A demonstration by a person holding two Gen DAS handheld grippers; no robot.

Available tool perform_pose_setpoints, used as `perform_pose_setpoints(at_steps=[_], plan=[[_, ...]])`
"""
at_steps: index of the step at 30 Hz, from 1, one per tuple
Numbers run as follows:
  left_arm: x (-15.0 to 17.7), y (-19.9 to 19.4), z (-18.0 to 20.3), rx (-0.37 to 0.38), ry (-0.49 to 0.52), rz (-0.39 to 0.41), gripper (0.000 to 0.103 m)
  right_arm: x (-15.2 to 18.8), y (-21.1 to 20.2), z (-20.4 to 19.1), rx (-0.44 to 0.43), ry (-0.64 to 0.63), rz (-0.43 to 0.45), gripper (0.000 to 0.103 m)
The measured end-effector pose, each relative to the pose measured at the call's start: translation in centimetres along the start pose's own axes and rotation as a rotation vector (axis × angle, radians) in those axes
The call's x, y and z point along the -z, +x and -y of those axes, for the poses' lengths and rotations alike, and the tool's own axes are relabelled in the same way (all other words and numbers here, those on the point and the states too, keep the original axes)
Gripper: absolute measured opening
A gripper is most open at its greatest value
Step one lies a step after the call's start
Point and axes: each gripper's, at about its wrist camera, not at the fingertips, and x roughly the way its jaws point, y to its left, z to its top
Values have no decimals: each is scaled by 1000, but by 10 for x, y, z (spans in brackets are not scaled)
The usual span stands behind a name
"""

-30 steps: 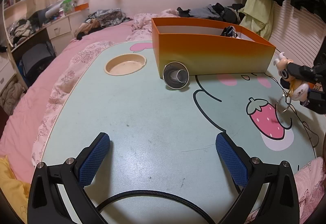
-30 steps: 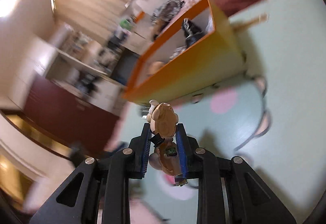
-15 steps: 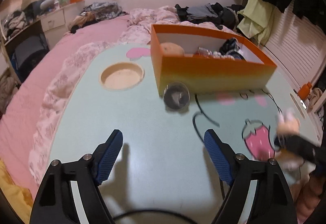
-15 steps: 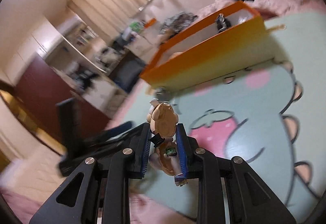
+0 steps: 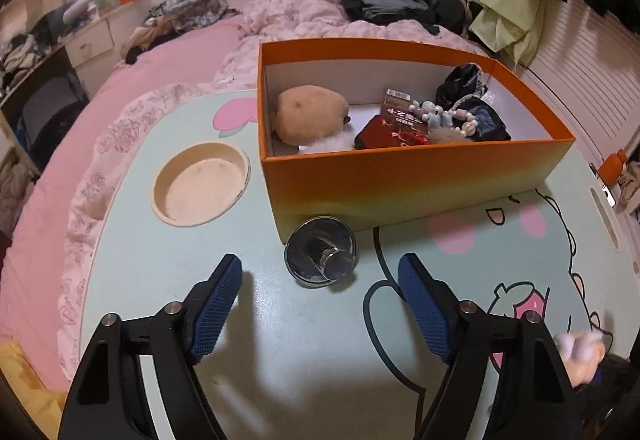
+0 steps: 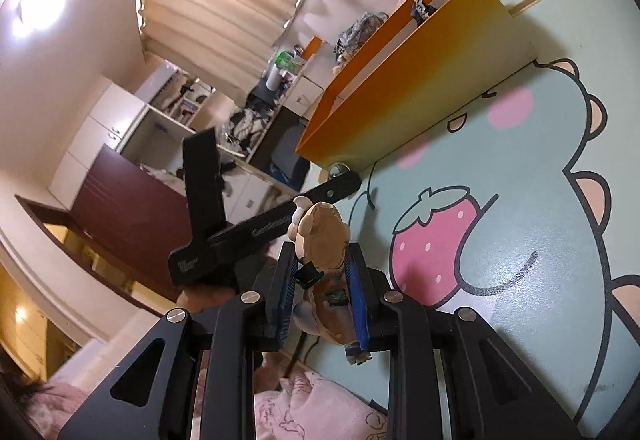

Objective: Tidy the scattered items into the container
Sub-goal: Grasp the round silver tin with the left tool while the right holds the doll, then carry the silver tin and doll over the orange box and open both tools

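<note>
Our right gripper is clamped on a small tan figurine, its blue pads pressed to both sides, held over the near edge of the green cartoon table. Our left gripper is spread wide with nothing between its fingers, above a shiny metal cup lying just before the orange box. Inside the box we see a plush potato, a bead bracelet and what may be dark cloth.

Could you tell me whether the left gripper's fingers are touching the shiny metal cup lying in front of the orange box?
Apart. In the left wrist view the open left gripper has bare table between each finger and the metal cup, which lies just ahead.
</note>
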Motion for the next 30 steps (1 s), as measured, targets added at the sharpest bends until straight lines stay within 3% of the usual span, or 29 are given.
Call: perform_pose_setpoints(at_steps=[3, 6, 8, 9, 12, 17, 21, 26, 30], plan=[[-2, 1, -5, 2, -19, 2, 74, 4, 4, -6, 35, -40, -18, 26], [-4, 7, -6, -18, -9, 0, 64, 6, 1, -8, 53, -66, -24, 26], [-4, 7, -6, -49, 8, 17, 38, 6, 1, -10, 73, -78, -26, 26], [-3, 6, -6, -57, 13, 26, 30, 7, 1, -11, 86, -85, -24, 26], [3, -3, -8, -18, 8, 54, 30, 7, 0, -15, 134, -114, -17, 26], [22, -30, -7, -56, 28, 135, 30, 7, 0, -24, 247, -167, -1, 26], [44, -47, -3, 6, -3, 146, 30, 8, 4, -33, 387, -224, 7, 26], [65, -54, 15, -36, 52, 177, 30, 11, 8, -44, 514, -292, 21, 26], [71, -50, 18, -30, 75, 158, 30, 11, 13, -51, 623, -343, 31, 26]])
